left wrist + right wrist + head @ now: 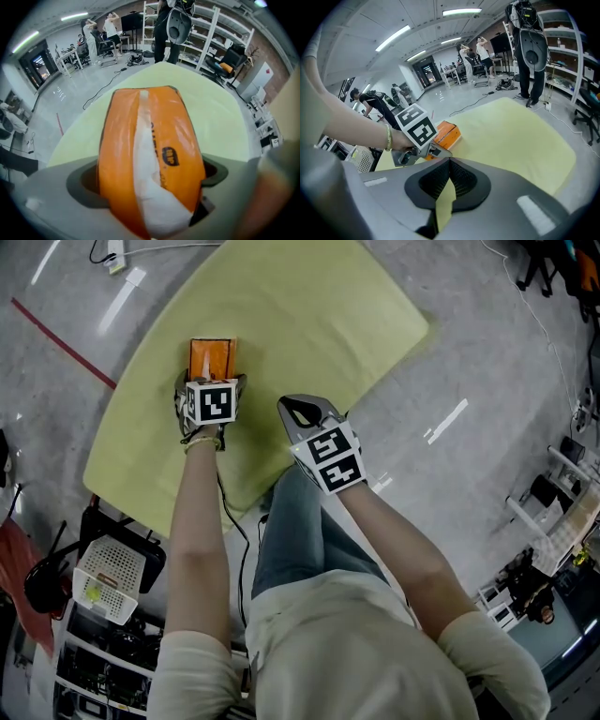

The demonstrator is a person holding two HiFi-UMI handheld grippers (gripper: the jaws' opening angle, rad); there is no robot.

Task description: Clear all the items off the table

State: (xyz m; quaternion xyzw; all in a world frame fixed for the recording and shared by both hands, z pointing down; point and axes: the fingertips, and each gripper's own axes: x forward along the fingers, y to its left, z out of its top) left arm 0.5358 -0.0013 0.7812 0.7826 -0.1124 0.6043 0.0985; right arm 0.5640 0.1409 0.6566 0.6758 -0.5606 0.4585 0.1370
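Head view: an orange rectangular plastic-wrapped pack with a white central strip (212, 357) is lying on the pale yellow-green rounded table (319, 315), toward the 9 o'clock side of the tabletop. The left gripper (210, 382) is pointing steeply down at the pack's 6 o'clock end. Left gripper view: its jaws are standing wide apart and straddling the pack, which is filling the gap between them; a firm clamp is not showing. The right gripper (300, 411) is hovering at about 4 o'clock from the left one, over the table's near edge. Right gripper view: its jaws are meeting with nothing between them, and the pack is lying at 11 o'clock from them, well apart.
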